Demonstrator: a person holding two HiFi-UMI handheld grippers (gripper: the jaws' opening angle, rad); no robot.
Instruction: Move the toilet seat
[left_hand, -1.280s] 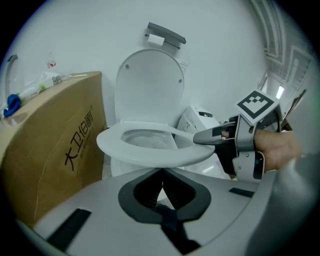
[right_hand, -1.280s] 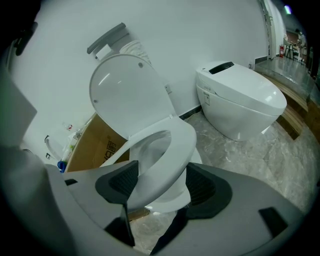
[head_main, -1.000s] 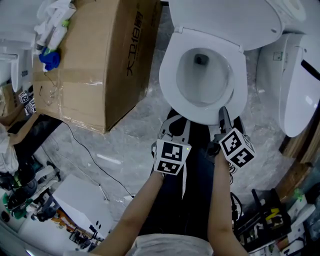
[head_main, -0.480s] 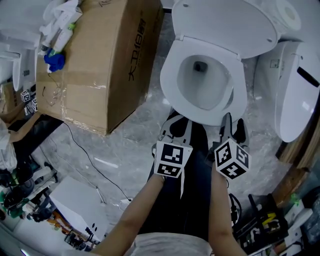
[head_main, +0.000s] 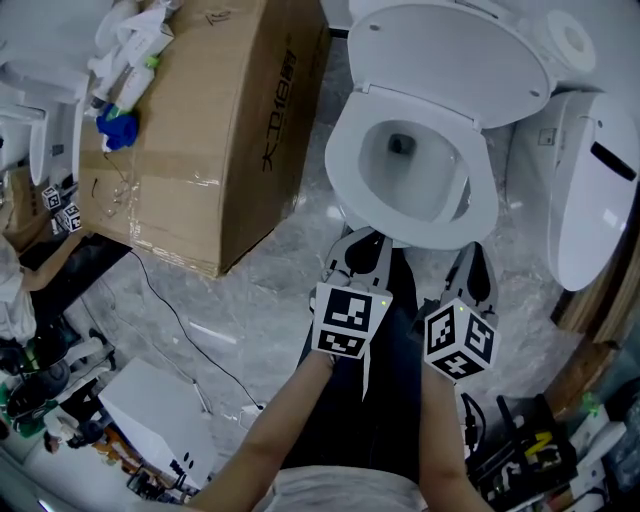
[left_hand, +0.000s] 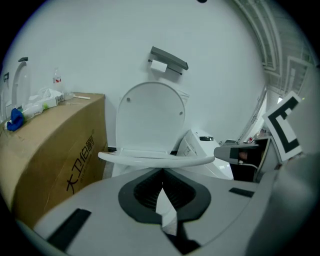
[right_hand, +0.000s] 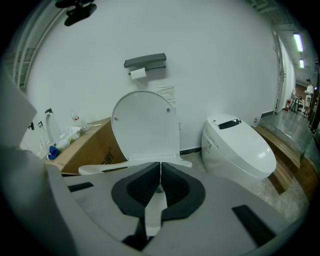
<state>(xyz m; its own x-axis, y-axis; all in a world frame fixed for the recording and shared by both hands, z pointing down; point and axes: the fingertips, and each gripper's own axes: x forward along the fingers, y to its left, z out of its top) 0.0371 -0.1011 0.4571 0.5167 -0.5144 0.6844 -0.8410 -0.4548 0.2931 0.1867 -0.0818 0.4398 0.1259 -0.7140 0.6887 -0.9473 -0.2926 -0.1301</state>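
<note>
Your right gripper (head_main: 470, 268) has pulled back from the front rim of the toilet seat (head_main: 342, 165), where its jaws stood spread 1 second ago. They have just been closing, and they now press together with nothing between them. The head view has also slid, so the toilet sits a little lower in it than before.

Your left gripper (head_main: 364, 243) is pressed together too and pinches nothing. It sits just short of the seat's front edge, beside the right one.

The seat lies down over the bowl (head_main: 412, 170), and neither gripper touches it. The lid (head_main: 450, 52) stands up behind it. Down in the bowl you can see only a dark drain opening (head_main: 401, 144).

To your left stands 1 cardboard box (head_main: 200, 150), taped shut, so you cannot tell what it holds. On its top lie a blue item (head_main: 121, 129) and a heap of white plastic packaging (head_main: 132, 45).

On the wall above the lid, a grey holder (left_hand: 169, 58) carries 1 paper roll (left_hand: 159, 66). A second toilet (head_main: 590, 190) with its lid closed stands to your right.
</note>
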